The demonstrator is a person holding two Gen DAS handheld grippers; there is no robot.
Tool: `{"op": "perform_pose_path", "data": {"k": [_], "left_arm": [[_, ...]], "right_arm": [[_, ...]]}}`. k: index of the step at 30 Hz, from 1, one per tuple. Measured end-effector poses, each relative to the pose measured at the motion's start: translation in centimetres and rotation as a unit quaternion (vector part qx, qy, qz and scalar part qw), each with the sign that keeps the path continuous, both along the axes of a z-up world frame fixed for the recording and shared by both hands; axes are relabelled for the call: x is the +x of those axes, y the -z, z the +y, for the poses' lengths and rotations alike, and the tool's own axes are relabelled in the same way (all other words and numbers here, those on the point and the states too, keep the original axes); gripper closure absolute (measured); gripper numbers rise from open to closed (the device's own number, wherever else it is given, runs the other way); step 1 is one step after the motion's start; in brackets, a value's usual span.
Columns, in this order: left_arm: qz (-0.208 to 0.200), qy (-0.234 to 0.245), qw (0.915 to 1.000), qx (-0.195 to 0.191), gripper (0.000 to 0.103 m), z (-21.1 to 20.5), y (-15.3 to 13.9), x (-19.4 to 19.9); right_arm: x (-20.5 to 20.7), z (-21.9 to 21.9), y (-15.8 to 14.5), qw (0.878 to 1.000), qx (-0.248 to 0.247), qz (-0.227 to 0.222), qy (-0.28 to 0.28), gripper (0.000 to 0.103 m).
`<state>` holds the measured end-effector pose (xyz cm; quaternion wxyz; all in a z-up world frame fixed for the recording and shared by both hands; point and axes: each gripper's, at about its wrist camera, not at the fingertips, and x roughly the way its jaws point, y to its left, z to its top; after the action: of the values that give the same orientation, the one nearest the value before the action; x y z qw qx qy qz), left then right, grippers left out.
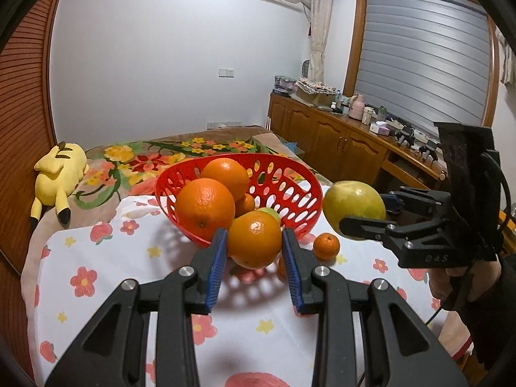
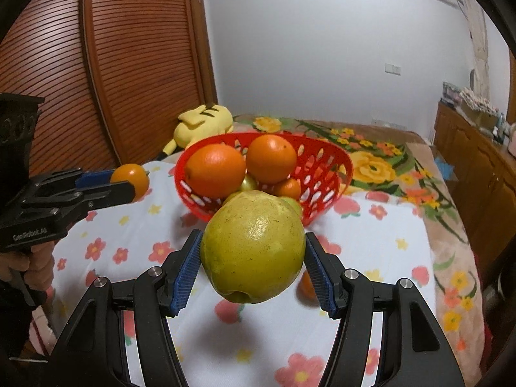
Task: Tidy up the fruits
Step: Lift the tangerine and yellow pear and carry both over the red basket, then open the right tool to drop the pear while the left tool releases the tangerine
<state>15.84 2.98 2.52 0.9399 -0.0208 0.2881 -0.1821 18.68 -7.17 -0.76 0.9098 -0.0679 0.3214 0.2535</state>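
My left gripper (image 1: 254, 237) is shut on an orange (image 1: 254, 245), held above the flowered cloth just in front of the red basket (image 1: 290, 167). In the right wrist view the same gripper (image 2: 125, 181) and its orange (image 2: 137, 174) hang left of the basket (image 2: 335, 161). My right gripper (image 2: 253, 242) is shut on a large yellow-green fruit (image 2: 254, 248), lifted off the cloth before the basket. From the left wrist view this fruit (image 1: 351, 201) sits in the right gripper (image 1: 364, 214), right of the basket. Two big oranges (image 1: 206, 206) and smaller fruit fill the basket.
A small mandarin (image 1: 326, 245) lies on the white flowered cloth (image 1: 113, 290) right of the basket, and another (image 2: 306, 287) shows partly behind my right finger. A yellow plush toy (image 1: 61, 174) lies on the bed behind. A wooden cabinet (image 1: 338, 142) lines the right wall.
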Motion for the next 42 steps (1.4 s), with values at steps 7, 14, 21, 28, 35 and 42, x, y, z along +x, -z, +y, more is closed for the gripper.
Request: {"op": "perform_pose_path", "data": {"k": [7, 14, 21, 28, 35, 42], "left_arm": [[0.002, -0.005, 1.0, 0.002, 0.071, -0.1, -0.2, 1.7], [0.012, -0.012, 0.9999, 0.002, 0.071, 0.0, 0.3, 3.8], [0.019, -0.012, 0.9997, 0.005, 0.071, 0.0, 0.8, 5.0], [0.025, -0.008, 0.9996, 0.004, 0.071, -0.2, 1.3, 5.8], [0.029, -0.008, 0.9995, 0.004, 0.071, -0.3, 1.4, 6.4], [0.03, -0.007, 0.9995, 0.008, 0.071, -0.4, 1.6, 6.7]], "right_arm": [[3.1, 0.4, -0.2, 1.0, -0.008, 0.0, -0.007, 0.039], [6.0, 1.1, 0.7, 0.999, -0.028, 0.013, -0.023, 0.039], [8.5, 1.8, 1.8, 0.998, -0.055, 0.02, -0.028, 0.039], [11.0, 2.7, 2.8, 0.995, -0.088, 0.028, -0.029, 0.039], [12.5, 3.0, 3.2, 0.994, -0.1, 0.031, -0.03, 0.039], [13.0, 3.1, 3.4, 0.993, -0.105, 0.033, -0.033, 0.039]]}}
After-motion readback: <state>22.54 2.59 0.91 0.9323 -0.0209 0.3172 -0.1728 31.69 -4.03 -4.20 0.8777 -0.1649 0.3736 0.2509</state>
